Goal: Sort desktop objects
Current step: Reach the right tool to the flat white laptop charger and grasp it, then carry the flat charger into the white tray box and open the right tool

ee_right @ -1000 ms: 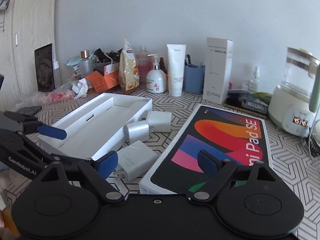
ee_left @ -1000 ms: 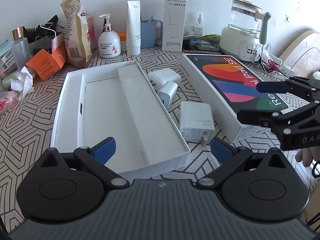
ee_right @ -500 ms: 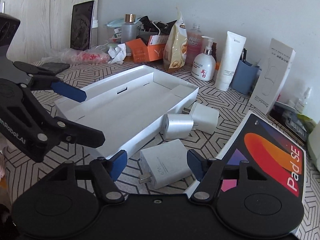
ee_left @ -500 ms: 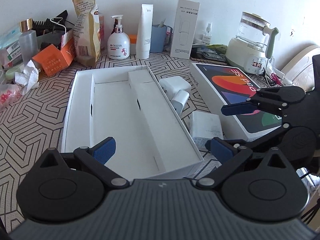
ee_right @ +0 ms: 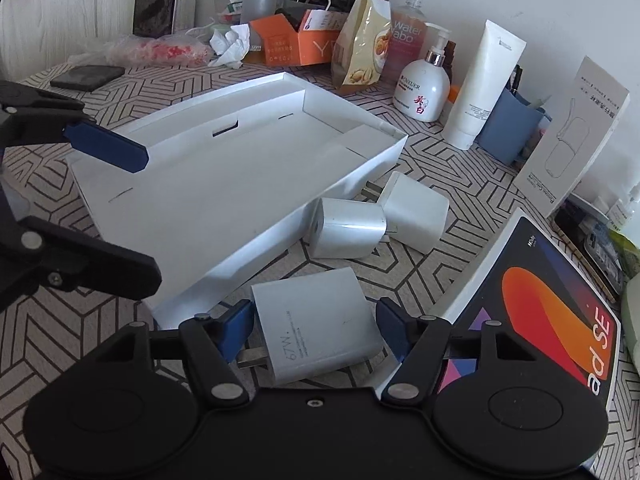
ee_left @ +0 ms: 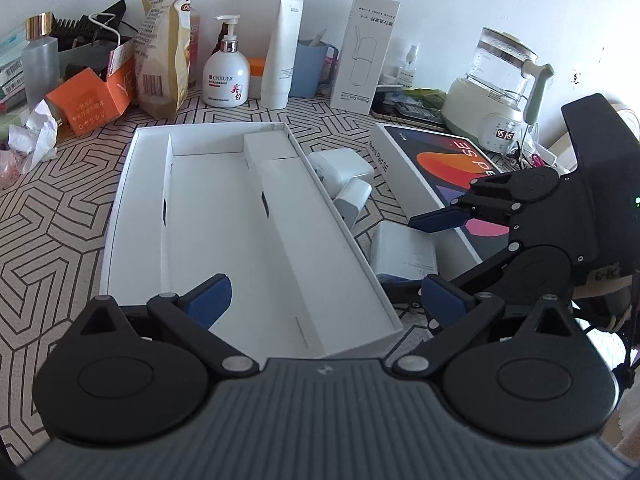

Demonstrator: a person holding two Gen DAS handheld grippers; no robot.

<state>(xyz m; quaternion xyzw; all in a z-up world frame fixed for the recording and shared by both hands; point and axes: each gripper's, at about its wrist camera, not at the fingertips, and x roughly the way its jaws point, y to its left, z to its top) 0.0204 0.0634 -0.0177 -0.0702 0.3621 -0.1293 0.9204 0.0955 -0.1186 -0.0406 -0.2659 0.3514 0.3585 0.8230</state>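
— Beside the white tray [ee_right: 224, 196], on the desk [ee_right: 48, 332], what is straddled by the right gripper [ee_right: 316, 330]?

— A 67W charger [ee_right: 320, 322] is bracketed by wide fingers, seemingly for a grasp; contact cannot be told.

— And the left gripper [ee_left: 324, 292]?

— It is held wide over the tray's near end, nothing gripped. Two smaller chargers [ee_right: 348, 232] are left alongside.

A white pump bottle with red characters [ee_left: 227, 79] is standing upright at the back of the patterned table [ee_left: 48, 216], beside a tall white squeeze tube [ee_left: 279, 53] and a blue plastic cup [ee_left: 306, 68]. A glass kettle on a pale green base [ee_left: 494, 92] is sitting at the far right, and an open orange cardboard box [ee_right: 289, 42] is resting near crumpled white tissue [ee_right: 231, 43]
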